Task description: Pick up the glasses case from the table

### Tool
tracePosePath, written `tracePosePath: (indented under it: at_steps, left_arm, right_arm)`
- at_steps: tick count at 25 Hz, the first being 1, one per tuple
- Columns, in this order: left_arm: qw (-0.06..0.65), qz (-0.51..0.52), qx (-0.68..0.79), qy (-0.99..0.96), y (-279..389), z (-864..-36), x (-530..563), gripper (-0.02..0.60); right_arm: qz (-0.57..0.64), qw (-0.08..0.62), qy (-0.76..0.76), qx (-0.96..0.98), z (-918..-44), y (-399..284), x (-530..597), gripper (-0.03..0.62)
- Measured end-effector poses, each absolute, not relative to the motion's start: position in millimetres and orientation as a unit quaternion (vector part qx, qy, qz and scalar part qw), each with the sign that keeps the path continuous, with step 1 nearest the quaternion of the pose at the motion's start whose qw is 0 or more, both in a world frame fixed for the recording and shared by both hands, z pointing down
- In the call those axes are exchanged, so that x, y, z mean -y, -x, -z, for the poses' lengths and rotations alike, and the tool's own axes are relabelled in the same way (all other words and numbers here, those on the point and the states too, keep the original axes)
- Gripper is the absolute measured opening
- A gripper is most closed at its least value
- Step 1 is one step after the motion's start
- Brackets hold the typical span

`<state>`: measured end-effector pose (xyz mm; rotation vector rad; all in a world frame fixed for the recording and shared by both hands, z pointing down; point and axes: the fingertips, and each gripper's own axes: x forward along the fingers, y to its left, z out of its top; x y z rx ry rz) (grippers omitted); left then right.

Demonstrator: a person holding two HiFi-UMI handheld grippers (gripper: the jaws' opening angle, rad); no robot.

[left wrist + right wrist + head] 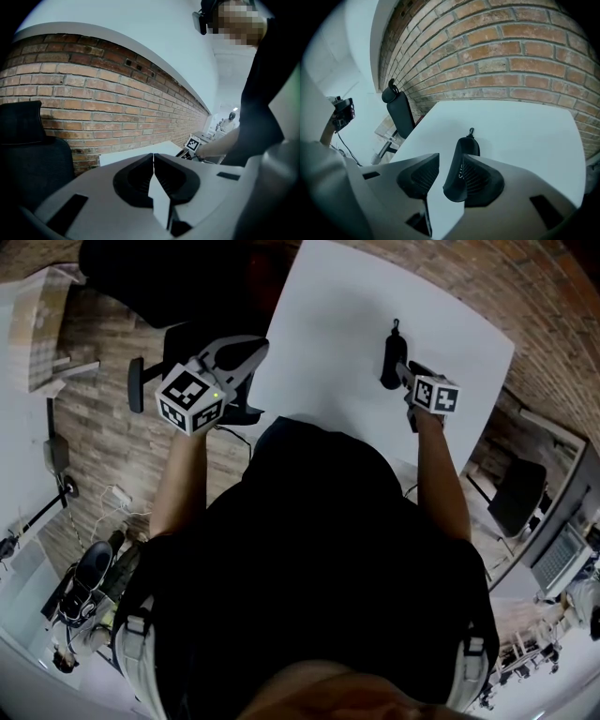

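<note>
Brick wall backs the white table (525, 136), where the dark glasses case (461, 171) sits at lower centre between the right gripper's (450, 180) parted jaws, touching only 1 pad. It looks like a light, stiff, smooth shell, best pinched across its narrow middle. At the lower centre of its own view, the left gripper (153, 159), jaws together, holds nothing.

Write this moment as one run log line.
right gripper: open around black oval glasses case | left gripper: shut, empty

Jaws of the right gripper (451, 172) stand apart, the black glasses case (464, 148) against one jaw, white table (520, 131) beyond
</note>
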<state>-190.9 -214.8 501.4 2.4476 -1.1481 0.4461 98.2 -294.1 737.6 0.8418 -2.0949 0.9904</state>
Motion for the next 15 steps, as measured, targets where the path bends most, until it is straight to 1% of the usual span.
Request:
tracePosePath:
  at_steps: [6, 10, 15]
  left_arm:
    - [0.207, -0.160, 0.412, -0.873, 195, -509, 216, 0.011]
    - [0.215, -0.162, 0.415, -0.869, 191, -530, 229, 0.012]
    - [0.222, -0.164, 0.416, -0.867, 199, -532, 231, 0.012]
  right_arm:
    - [-0.387, 0.350, -0.325, 0.789, -761, -98, 299, 0.203]
    - [-0.400, 0.359, -0.322, 0.779, -794, -106, 309, 0.238]
    - [-0.411, 0.356, -0.328, 0.772, -804, -98, 316, 0.278]
